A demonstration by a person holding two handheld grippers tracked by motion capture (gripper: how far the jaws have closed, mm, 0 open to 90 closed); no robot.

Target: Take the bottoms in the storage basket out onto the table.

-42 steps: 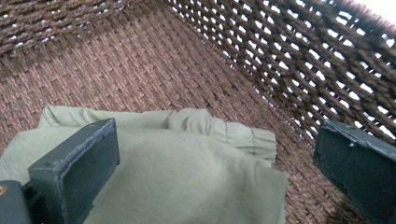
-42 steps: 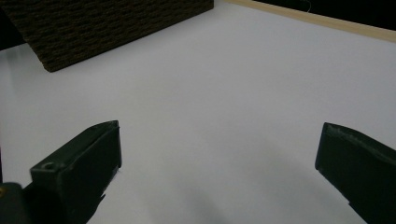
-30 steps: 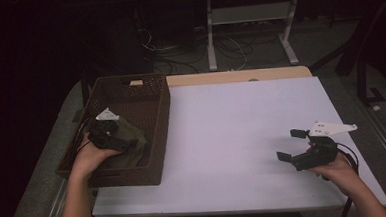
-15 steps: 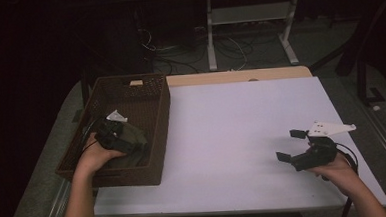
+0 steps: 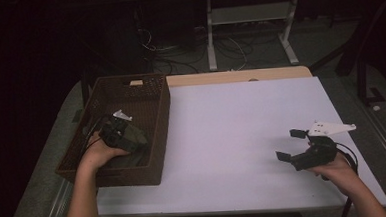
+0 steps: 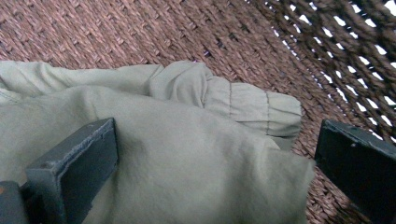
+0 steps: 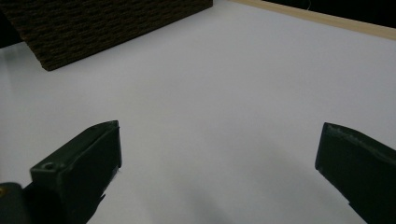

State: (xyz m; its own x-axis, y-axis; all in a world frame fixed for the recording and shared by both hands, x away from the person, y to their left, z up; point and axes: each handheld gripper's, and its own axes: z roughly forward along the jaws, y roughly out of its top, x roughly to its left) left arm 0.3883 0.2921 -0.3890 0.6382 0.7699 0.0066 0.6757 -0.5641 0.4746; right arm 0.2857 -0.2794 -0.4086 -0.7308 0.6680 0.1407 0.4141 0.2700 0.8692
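Observation:
A brown woven basket stands at the table's left side, with an olive-green garment lying inside it. My left gripper is down in the basket over that garment. In the left gripper view its jaws stand wide apart, open, with the garment between them and a gathered cuff beyond, resting on the woven basket floor. My right gripper hovers open low over the white table near the front right, with nothing between its jaws.
The basket's outer wall shows far off in the right gripper view, past bare white tabletop. A wooden strip runs along the table's far edge. Beyond it stand a white frame and cables on the floor.
My left gripper has moved slightly toward the near end of the basket, lower onto the garment. The right gripper has stayed where it was.

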